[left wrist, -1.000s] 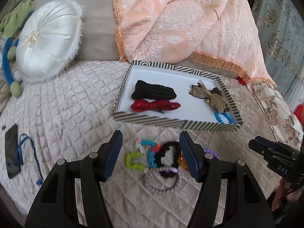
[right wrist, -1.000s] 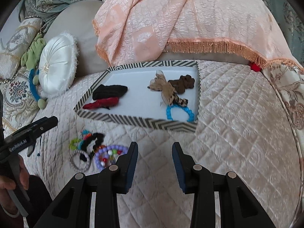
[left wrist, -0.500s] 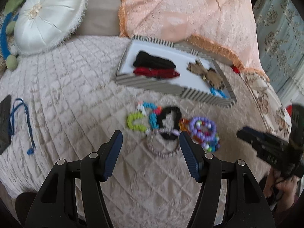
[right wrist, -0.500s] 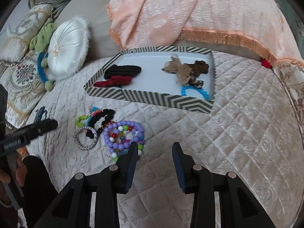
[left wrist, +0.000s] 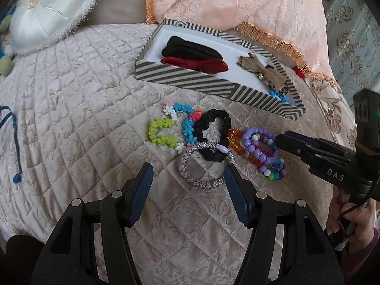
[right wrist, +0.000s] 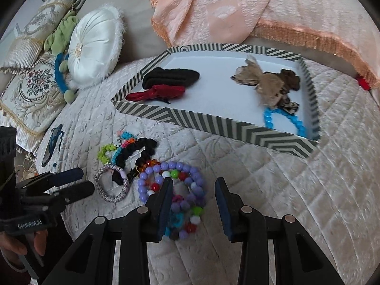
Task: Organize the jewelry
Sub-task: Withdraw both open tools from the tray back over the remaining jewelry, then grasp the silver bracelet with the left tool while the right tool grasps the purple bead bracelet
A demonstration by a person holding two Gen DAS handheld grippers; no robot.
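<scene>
We hold our left gripper [left wrist: 186, 174] wide open and empty above the grey braided bracelet [left wrist: 204, 165]; our right gripper [right wrist: 193, 190] gapes empty over purple beads [right wrist: 175, 185], striped tray [right wrist: 213, 122] at twelve o'clock.

A quilted cream bed [right wrist: 296, 190] carries everything. Far across it sits a striped tray [right wrist: 213, 121], with a peach fringed throw [right wrist: 237, 7] draped behind. Nearer, a cluster lies directly on the quilt: green bead bracelet [left wrist: 161, 131], black scrunchie [left wrist: 213, 133], silver woven bangle [left wrist: 201, 166] and purple bead bracelets [right wrist: 175, 185]. A round white cushion [right wrist: 95, 45] rests far left.
</scene>
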